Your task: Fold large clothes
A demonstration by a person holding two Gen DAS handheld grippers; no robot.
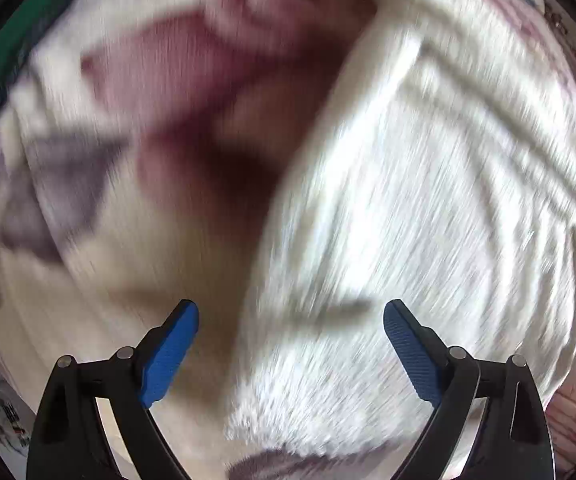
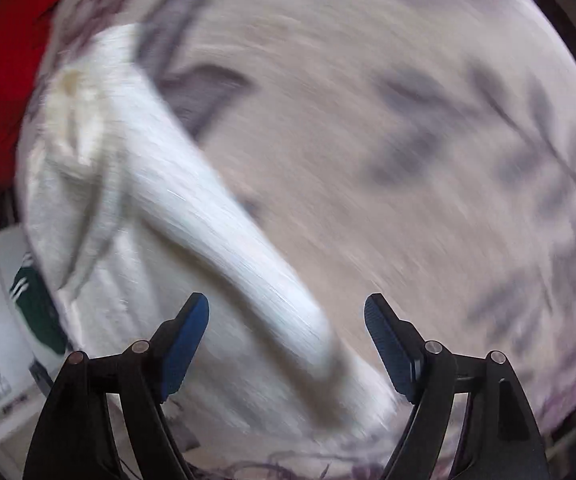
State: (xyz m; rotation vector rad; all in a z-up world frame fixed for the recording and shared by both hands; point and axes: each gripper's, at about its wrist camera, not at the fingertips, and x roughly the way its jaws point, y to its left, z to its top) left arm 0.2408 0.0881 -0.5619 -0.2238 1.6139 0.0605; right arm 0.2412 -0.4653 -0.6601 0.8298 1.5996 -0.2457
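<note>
A white knitted garment (image 1: 428,200) lies on a cream bedsheet with red and grey flower print (image 1: 160,92); both views are motion-blurred. My left gripper (image 1: 291,312) is open and empty, its blue pads just above the garment's near edge. In the right wrist view a long white part of the garment, likely a sleeve (image 2: 216,224), runs from upper left down between the fingers. My right gripper (image 2: 287,308) is open and holds nothing, hovering over that part.
The printed sheet (image 2: 428,140) fills the right of the right wrist view. A red cloth (image 2: 4,76) lies at the upper left there, a white box with a green mark (image 2: 36,312) at the left. A green edge (image 1: 20,36) shows at upper left of the left wrist view.
</note>
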